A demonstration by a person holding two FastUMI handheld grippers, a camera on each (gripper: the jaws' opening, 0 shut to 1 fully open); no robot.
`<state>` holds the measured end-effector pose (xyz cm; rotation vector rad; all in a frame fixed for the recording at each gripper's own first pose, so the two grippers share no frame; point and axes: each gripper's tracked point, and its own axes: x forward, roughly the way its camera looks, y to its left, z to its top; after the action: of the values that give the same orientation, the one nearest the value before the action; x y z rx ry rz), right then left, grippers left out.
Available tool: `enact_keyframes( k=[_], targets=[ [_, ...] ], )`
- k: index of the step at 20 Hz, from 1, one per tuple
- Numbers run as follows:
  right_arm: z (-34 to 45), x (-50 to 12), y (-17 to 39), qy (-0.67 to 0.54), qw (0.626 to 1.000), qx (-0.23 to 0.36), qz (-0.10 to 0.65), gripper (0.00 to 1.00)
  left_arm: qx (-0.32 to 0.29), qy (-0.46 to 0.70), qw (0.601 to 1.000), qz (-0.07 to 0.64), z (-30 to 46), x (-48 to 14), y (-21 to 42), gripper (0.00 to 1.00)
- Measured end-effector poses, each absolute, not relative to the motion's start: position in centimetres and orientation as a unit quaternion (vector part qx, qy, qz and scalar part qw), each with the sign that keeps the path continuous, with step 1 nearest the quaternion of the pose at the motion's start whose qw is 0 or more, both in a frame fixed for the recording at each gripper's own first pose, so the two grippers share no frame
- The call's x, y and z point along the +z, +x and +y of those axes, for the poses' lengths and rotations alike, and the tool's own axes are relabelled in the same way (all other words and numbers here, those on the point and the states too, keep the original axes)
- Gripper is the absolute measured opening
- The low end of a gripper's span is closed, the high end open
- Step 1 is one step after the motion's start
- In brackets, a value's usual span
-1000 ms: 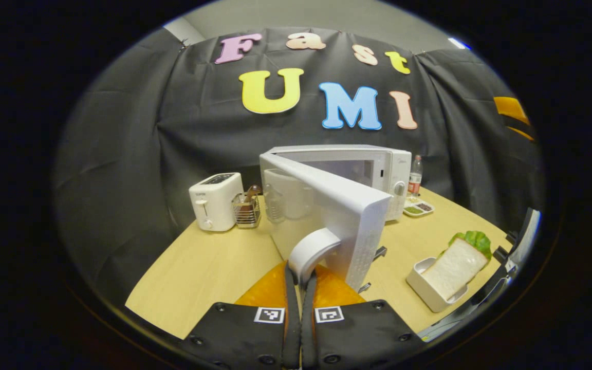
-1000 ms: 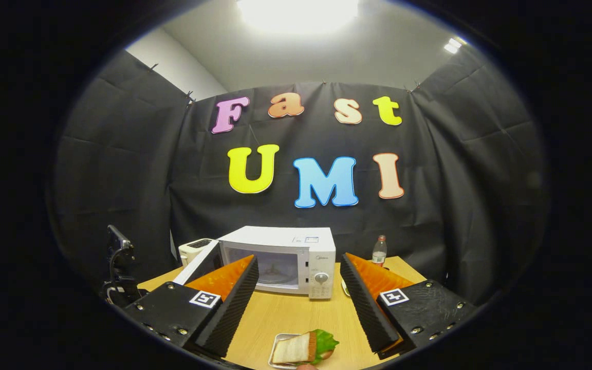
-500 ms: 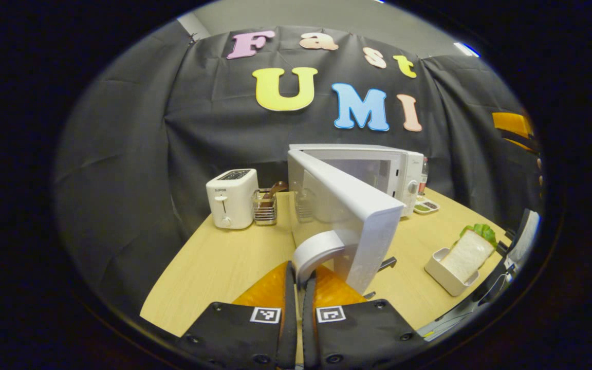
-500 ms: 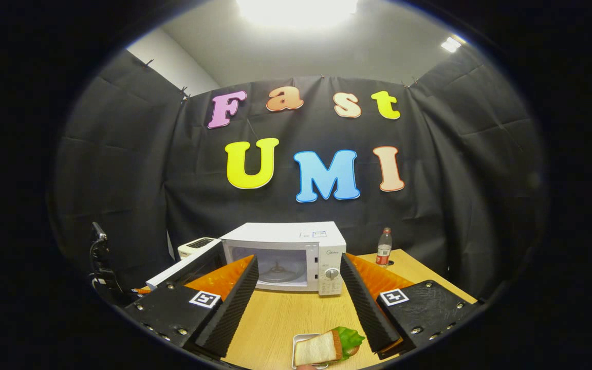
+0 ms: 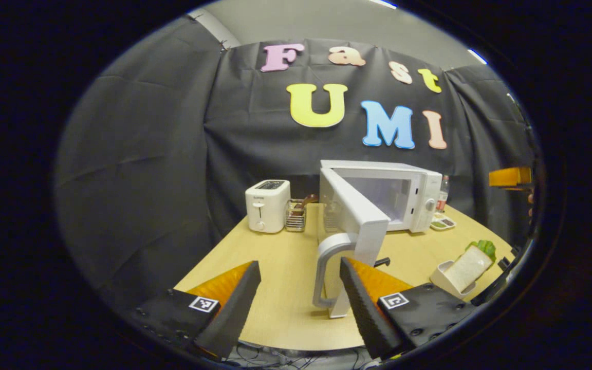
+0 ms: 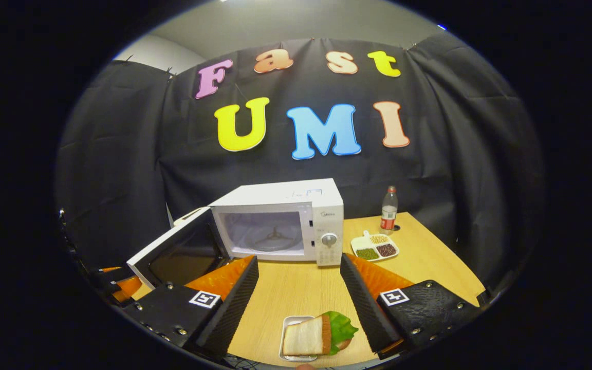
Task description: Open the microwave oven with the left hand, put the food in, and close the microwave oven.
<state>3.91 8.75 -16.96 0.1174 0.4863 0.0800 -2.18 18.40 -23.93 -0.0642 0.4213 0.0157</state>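
Observation:
The white microwave (image 5: pixel 404 198) stands at the back of the table with its door (image 5: pixel 357 216) swung open towards me. My left gripper (image 5: pixel 298 264) is open; the door's curved handle (image 5: pixel 327 270) stands between its fingers, close to the right one and free of both. In the right gripper view the microwave (image 6: pixel 280 221) shows its empty cavity with the door (image 6: pixel 178 254) hanging out to the left. My right gripper (image 6: pixel 298 261) is open above the sandwich (image 6: pixel 316 334), bread and lettuce in a small white tray. The sandwich (image 5: pixel 465 264) is also at the table's right.
A white toaster (image 5: pixel 267 205) and a wire basket (image 5: pixel 296 215) stand left of the microwave. A divided dish of beans (image 6: pixel 374 246) and a bottle (image 6: pixel 388 210) sit to its right. Bare wooden table (image 6: pixel 296 288) lies between microwave and sandwich.
My left gripper opened, let go of the door handle and drew back a little. The door stands wider. My right gripper tilted down, bringing the sandwich further into its view.

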Motion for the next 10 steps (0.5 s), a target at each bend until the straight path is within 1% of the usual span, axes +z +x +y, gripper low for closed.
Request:
enact_keyframes(
  k=[1, 3, 7, 9, 10],
  targets=[
    [8.6, -18.3, 3.8, 0.062, 0.963, 0.044, 0.259, 0.97, 0.02, -0.033, 0.978, 0.204, 18.8, -23.3, -2.4, 0.96],
    [8.2, -20.7, 3.4, 0.078, 0.95, 0.055, 0.298, 0.98, 0.041, -0.032, 0.979, 0.196, 19.2, -22.0, -3.0, 0.98],
    [6.7, -25.0, 2.4, 0.101, 0.923, 0.055, 0.367, 0.98, 0.064, -0.025, 0.982, 0.177, 18.5, -19.8, -3.9, 0.98],
    [6.4, -27.0, 1.7, 0.103, 0.911, 0.06, 0.395, 0.98, 0.076, -0.024, 0.98, 0.181, 18.1, -20.1, -4.4, 0.94],
    [6.3, -27.8, 1.3, 0.106, 0.905, 0.064, 0.408, 0.98, 0.083, -0.024, 0.98, 0.182, 17.9, -20.1, -4.8, 0.96]
  ],
)
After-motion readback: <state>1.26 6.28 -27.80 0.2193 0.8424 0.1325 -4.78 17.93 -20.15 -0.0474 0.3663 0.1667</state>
